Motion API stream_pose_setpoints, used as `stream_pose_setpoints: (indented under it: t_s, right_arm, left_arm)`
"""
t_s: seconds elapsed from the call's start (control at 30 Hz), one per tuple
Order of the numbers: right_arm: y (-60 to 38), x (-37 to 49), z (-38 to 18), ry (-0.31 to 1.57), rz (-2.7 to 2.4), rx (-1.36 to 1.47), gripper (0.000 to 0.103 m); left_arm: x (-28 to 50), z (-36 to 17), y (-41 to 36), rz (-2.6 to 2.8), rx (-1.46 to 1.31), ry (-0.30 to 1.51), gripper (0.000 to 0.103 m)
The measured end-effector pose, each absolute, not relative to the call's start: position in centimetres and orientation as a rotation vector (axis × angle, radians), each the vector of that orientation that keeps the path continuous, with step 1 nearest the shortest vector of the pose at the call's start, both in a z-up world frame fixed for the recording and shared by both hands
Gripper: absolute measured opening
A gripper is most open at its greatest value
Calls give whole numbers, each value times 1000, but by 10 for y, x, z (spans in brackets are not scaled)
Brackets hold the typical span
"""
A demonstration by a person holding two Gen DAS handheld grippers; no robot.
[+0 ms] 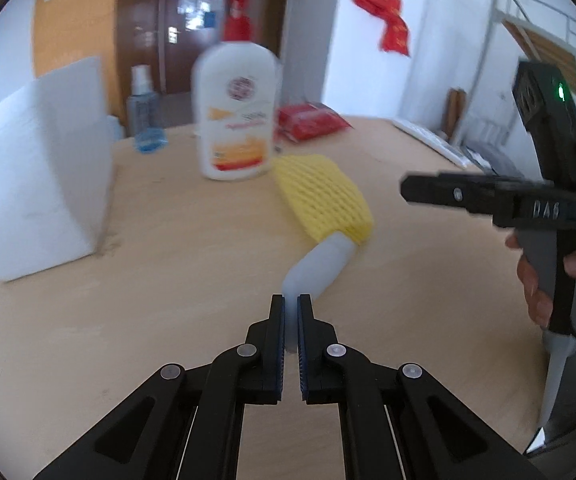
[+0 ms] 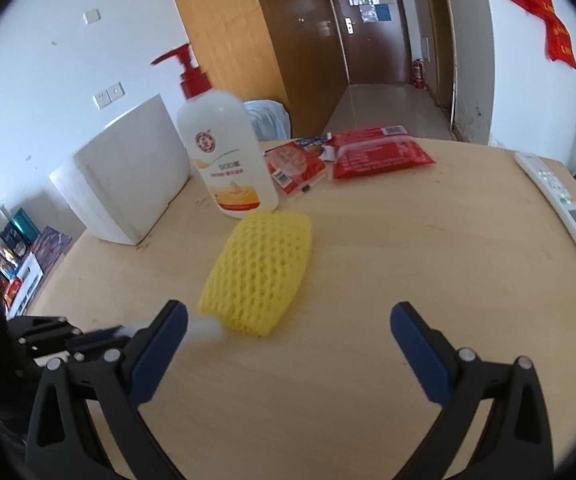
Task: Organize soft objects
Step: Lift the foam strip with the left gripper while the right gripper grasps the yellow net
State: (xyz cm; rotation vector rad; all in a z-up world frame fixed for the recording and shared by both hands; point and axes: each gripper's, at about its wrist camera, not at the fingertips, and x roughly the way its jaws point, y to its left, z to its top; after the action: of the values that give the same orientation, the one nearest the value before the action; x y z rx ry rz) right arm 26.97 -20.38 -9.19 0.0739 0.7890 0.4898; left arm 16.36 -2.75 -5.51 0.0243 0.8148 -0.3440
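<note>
A yellow foam net sleeve (image 1: 323,196) lies on the wooden table (image 1: 168,280), with a white soft piece (image 1: 319,268) sticking out of its near end. My left gripper (image 1: 291,304) is shut on the tip of that white piece. In the right wrist view the yellow sleeve (image 2: 260,276) lies ahead of my right gripper (image 2: 288,316), which is wide open and empty just above the table. The white piece (image 2: 206,328) shows beside the right gripper's left finger. The right gripper also shows at the right of the left wrist view (image 1: 407,190).
A white pump bottle with a red top (image 1: 234,112) (image 2: 228,152) stands just behind the sleeve. A white foam block (image 1: 40,168) (image 2: 128,176) stands to the left. Red packets (image 2: 351,156) lie at the back, a blue spray bottle (image 1: 146,116) back left, a white remote (image 2: 559,204) at right.
</note>
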Motion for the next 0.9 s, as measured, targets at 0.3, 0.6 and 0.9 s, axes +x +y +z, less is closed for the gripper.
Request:
stream_pose_setpoints:
  t_s: [0.3,0.6,0.9]
  right_arm:
    - [-177,286,-99,817,464,70,102]
    - [-143,300,-110,857,433,47,99]
    - [-127,309,-121,906,448,22,77]
  left_arm:
    - [159,-46,16,-283,-40,764,6]
    - [152,-41,45,-235,-81,725,6]
    - [152,-42,56,-237,-99,719,6]
